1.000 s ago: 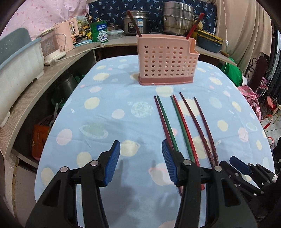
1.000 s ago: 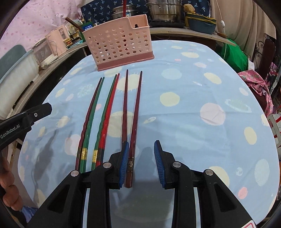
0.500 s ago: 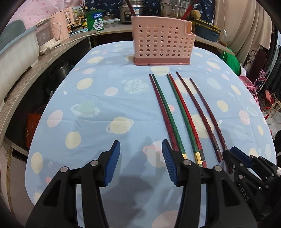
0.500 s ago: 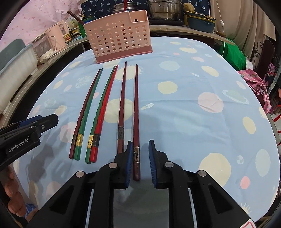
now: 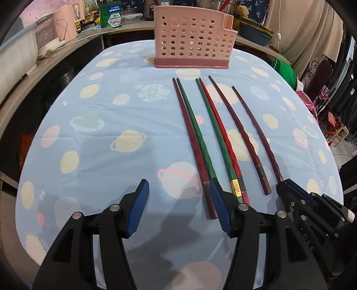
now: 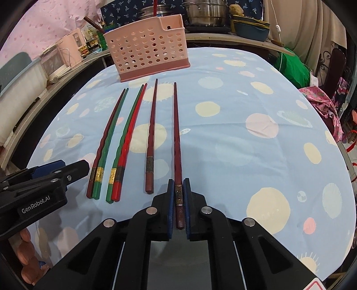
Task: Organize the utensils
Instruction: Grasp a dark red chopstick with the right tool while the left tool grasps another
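Several long chopsticks lie side by side on the blue planet-print tablecloth, tips toward a pink perforated utensil basket at the far end, also in the left wrist view. My right gripper is shut on the handle end of the rightmost dark red chopstick. A second dark red chopstick lies just left of it, then a green-and-red pair and a dark-red-and-green pair. My left gripper is open and empty, its right pad over the handle ends of the left pair.
A counter behind the table carries steel pots, a blue bowl, a pink appliance and a white bin. A green bag and pink cloth sit off the right edge.
My right gripper has closed onto the rightmost dark red chopstick and drawn it back from its neighbours. The left gripper has pulled back toward the near table edge, still open.
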{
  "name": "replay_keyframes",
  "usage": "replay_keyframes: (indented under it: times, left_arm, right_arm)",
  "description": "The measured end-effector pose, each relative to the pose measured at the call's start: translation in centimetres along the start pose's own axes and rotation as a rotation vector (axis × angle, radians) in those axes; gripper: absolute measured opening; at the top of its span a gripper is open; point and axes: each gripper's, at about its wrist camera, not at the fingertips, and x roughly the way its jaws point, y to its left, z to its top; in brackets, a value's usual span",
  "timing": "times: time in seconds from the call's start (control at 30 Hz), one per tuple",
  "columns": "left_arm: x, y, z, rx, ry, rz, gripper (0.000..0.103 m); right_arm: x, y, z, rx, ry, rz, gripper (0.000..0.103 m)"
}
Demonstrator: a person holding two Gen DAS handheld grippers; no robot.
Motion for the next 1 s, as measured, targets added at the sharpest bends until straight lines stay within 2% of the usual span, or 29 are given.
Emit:
replay_keyframes:
  times: [0.3, 0.57, 0.67, 0.73, 0.77, 1.0]
  left_arm:
    - [0.9, -0.5, -0.2, -0.004, 0.007, 0.002, 0.054]
    - [1.1, -1.2, -0.5, 0.044, -0.015, 0.049, 0.051]
    - [0.9, -0.7, -0.5, 0.038, -0.020, 0.056, 0.032]
    - [0.8, 0.0, -0.3, 0.019, -0.014, 0.045, 0.013]
    - [0.8, 0.3, -0.3, 0.011, -0.010, 0.036, 0.007]
    - [-0.9, 2.1, 0.2, -0.027, -0.030, 0.012, 0.007]
  right_arm:
    - [-0.1, -0.3, -0.1, 0.013, 0.001, 0.012, 0.007]
    - [-0.1, -0.3, -0.2, 0.018, 0.000, 0.016, 0.007]
    - [-0.1, -0.3, -0.2, 0.019, 0.000, 0.018, 0.007]
    - [-0.2, -0.3, -0.2, 0.019, -0.001, 0.019, 0.007]
    - [-0.2, -0.3, -0.2, 0.019, -0.002, 0.019, 0.007]
    - [-1.8, -0.5, 0.6, 0.027, -0.037, 0.031, 0.007]
